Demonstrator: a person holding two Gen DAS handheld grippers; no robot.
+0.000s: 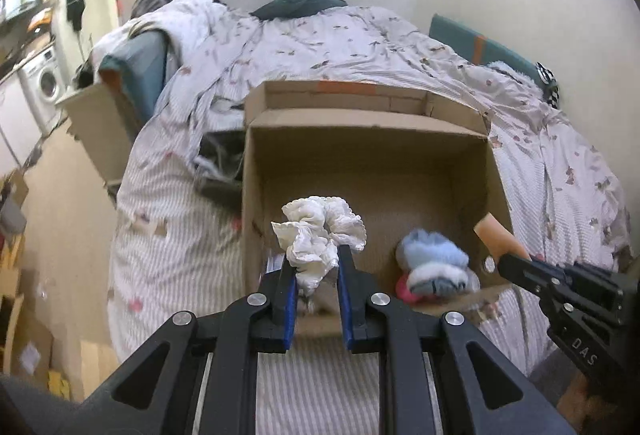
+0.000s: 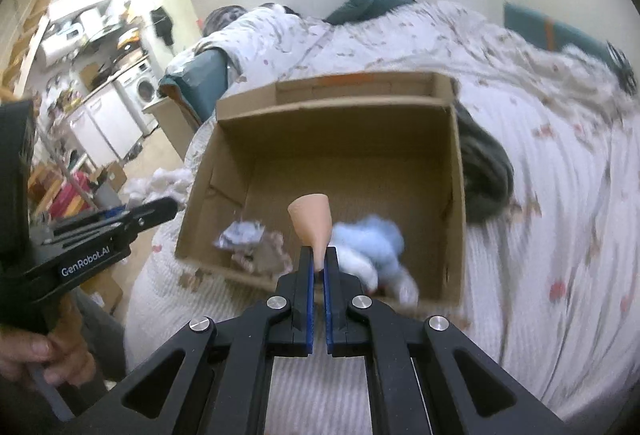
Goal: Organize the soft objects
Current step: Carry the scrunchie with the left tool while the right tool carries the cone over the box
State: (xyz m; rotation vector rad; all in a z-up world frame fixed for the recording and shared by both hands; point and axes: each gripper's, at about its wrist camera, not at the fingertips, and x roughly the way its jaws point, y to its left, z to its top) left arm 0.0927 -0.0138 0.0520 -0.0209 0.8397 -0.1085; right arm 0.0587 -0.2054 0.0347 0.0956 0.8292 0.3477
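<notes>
An open cardboard box [image 1: 372,147] sits on the bed; it also shows in the right wrist view [image 2: 340,139]. My left gripper [image 1: 318,255] is shut on a crumpled white cloth [image 1: 320,231] and holds it over the box's near edge. My right gripper [image 2: 320,255] is shut on a peach cone-shaped soft piece [image 2: 312,221] above the box; it shows in the left wrist view [image 1: 496,235] at the box's right wall. A light blue and white fluffy item [image 1: 434,267] lies in the box's near right corner, also in the right wrist view [image 2: 372,243], with a pink item [image 1: 406,291] beside it.
The bed is covered with a white patterned duvet [image 1: 360,47]. A dark grey cloth [image 2: 484,171] lies right of the box. Teal pillows [image 1: 300,5] lie at the head of the bed. Another cardboard box [image 1: 100,123] stands left of the bed. White stuff [image 2: 160,183] lies on the floor.
</notes>
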